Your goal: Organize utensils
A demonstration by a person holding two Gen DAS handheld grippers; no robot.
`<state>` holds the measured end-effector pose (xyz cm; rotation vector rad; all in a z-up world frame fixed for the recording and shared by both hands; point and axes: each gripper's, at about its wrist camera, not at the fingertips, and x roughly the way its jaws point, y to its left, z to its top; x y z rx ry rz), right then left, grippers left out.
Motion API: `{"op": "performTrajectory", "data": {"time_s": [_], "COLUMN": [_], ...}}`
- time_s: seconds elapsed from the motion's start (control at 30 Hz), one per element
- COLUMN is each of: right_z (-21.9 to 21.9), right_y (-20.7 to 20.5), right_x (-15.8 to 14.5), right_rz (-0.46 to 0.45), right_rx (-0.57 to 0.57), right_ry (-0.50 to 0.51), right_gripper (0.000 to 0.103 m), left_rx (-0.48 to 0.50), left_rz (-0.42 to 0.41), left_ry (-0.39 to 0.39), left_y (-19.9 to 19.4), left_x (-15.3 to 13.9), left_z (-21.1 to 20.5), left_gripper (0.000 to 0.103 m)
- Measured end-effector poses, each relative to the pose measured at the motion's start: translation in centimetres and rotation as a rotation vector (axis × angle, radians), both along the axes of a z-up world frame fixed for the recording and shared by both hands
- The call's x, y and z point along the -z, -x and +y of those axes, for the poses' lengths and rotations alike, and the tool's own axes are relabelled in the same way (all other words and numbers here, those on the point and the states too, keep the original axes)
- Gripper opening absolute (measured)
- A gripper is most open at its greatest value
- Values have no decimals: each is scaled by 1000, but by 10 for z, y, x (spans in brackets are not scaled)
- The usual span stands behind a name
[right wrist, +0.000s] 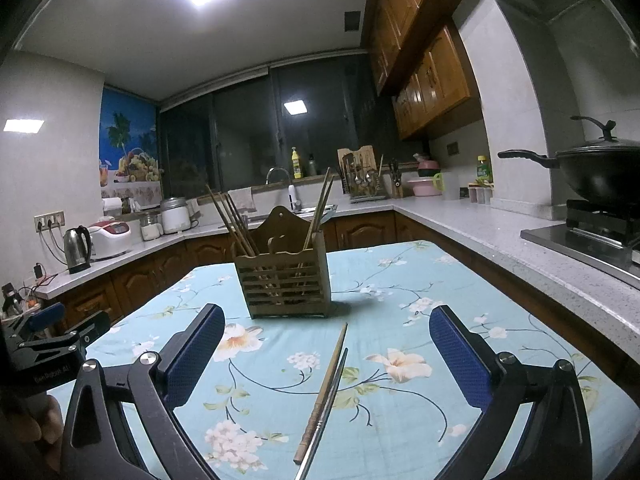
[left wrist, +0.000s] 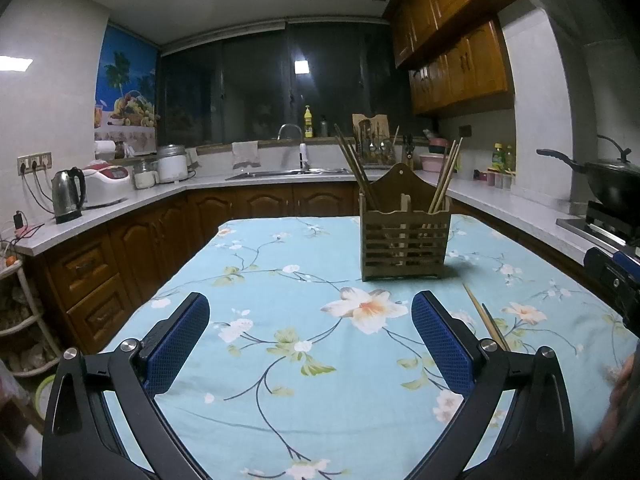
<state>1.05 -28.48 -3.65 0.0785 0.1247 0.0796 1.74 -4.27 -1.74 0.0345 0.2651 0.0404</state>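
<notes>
left tool [left wrist: 310, 336] spread, empty | right tool [right wrist: 326, 350] spread, empty | chopsticks [right wrist: 322, 392] near ends cut off

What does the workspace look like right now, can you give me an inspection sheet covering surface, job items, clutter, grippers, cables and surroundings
Surface: light blue floral tablecloth covers the table.
Job's things: slatted wooden utensil holder stands upright with chopsticks in both compartments; two loose chopsticks lie side by side in front of it.
Clutter: nothing seen on the cloth.
Grippers: left gripper and right gripper open, blue-padded fingers empty.
Cables: cords by the steel electric kettle.
Surroundings: black lidded wok on stove; sink under dark window.
</notes>
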Motion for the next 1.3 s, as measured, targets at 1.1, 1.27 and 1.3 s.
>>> {"op": "performTrajectory", "data": {"time_s": [1.1,1.27,1.3], "right_z": [7,2,1], "right_y": [-5,-7,-7], "right_x": [-6,-5,-5], "right_rz": [12,27,30], "right_rx": [2,-2,-4], "right_ry": [1,1,0], "right_gripper": [103,103,103], "left_rx": [26,30,31], "left_rz": [18,25,24], "left_ry": [6,4,3], "left_y": [-3,-5,-6], "left_x": [4,3,3], "left_z": [1,1,1], "left_gripper": [103,103,103]}}
